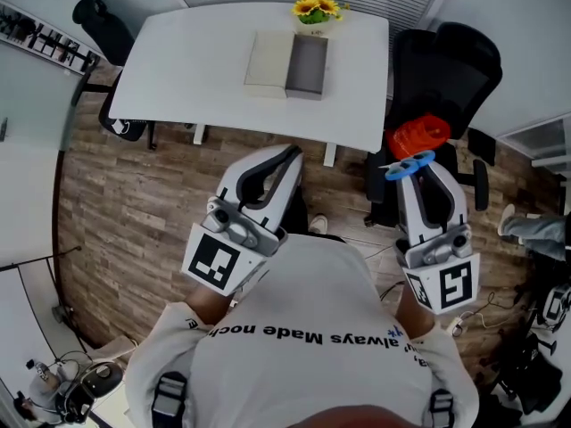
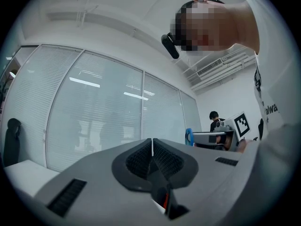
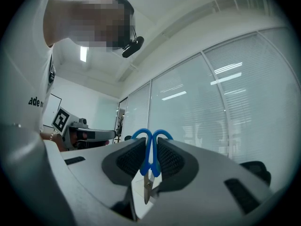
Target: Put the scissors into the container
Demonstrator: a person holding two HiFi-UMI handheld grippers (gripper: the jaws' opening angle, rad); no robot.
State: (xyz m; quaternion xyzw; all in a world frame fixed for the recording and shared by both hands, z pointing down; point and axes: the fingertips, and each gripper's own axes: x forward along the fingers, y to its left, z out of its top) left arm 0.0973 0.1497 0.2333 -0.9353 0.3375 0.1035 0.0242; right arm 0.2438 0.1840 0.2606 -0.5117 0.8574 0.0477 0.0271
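Right claw (image 1: 417,166) grasps scissors (image 3: 150,158); left claw (image 2: 152,150) clenched, empty.
Keep grip firm; container (image 1: 308,64) sits well ahead, leftward of right claw.

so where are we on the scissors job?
Done: scissors picked up, right gripper shut on them. In hand: they're held over the floor, short of the white table. To do: get them into the grey container, which looks empty. Idle: left gripper, shut.

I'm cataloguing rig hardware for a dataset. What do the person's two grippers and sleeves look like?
The left gripper and right gripper are light grey shells with black ribbed pads inside the jaws. Each carries a white cube with black square markers. The person wears a white shirt with black lettering and dark shoulder straps.
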